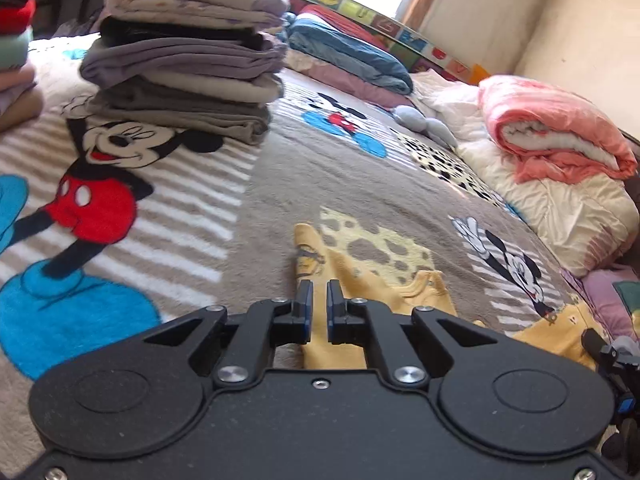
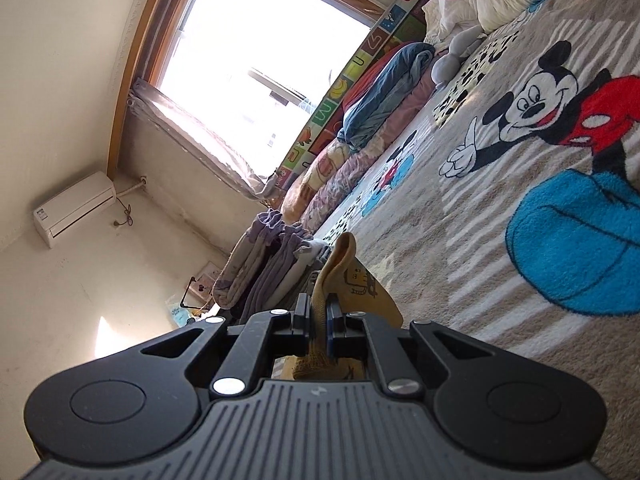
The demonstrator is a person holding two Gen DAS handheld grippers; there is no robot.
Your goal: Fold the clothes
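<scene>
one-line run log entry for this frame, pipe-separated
garment: yellow garment on blanket | left tool: near shut, over fabric | right tool: shut on yellow garment | folded stack: behind

cartoon blanket (image 1: 280,168), pink quilt (image 1: 552,136), window (image 2: 260,40)

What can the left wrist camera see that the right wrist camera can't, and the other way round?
Only the left view shows the yellow garment spread flat on the cartoon-mouse blanket, with the left gripper shut above it.

Only the right view shows the window, the air conditioner and the right gripper shut on a bunched part of the garment.

Both show the stack of folded clothes, the blue bedding and the pink quilt.
</scene>
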